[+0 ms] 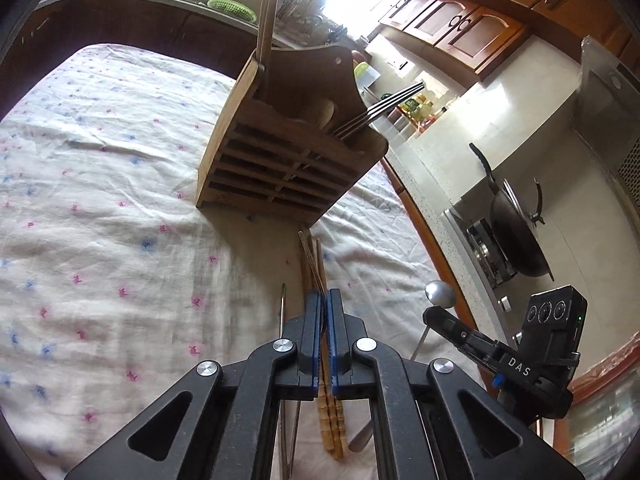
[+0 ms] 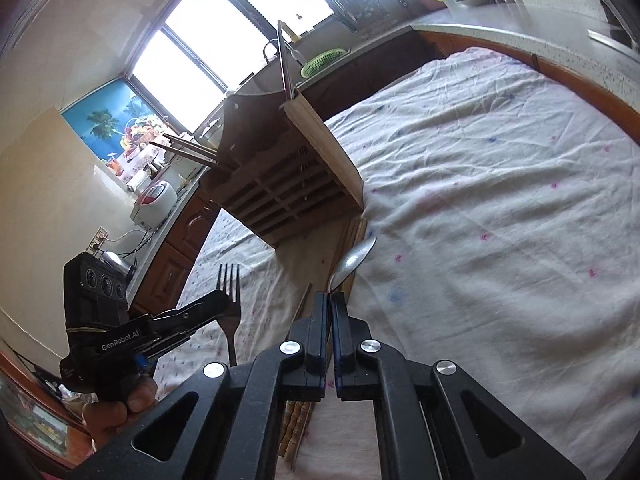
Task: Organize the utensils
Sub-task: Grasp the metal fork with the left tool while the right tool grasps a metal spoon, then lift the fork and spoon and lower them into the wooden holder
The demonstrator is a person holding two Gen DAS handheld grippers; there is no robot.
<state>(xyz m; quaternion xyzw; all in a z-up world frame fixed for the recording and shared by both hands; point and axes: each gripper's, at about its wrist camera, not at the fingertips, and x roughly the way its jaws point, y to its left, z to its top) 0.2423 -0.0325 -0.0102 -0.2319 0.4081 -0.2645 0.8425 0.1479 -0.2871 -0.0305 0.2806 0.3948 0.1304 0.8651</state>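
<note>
Two grippers, one in each of my hands, are both clamped shut on cutlery above a table draped in a flower-dotted cloth (image 1: 100,200). My left gripper (image 1: 324,296) has its blue-lined fingers pressed together on a steel fork (image 2: 229,280), whose tines stick out past the fingertips and whose handle hangs down behind them. My right gripper (image 2: 330,298) is closed on the neck of a metal spoon (image 2: 354,258), its bowl pointing forward just beyond the fingertips.

Straight ahead of both sets of fingers, and well apart from them, stands the slatted wooden utensil holder (image 1: 280,168), upright on the cloth. Dark metal handles (image 1: 384,108) lean out of its compartment on the side towards my right gripper, and tall wooden sticks (image 1: 268,8) rise from the far side, away from it.

Beneath my fingers a bundle of wooden chopsticks (image 1: 330,420) lies flat on the cloth, running from under the left gripper towards the foot of the holder. Beside it, to the left of my left fingers, lies a thin metal rod (image 1: 284,308), possibly a steel chopstick, though too slim to tell.
</note>
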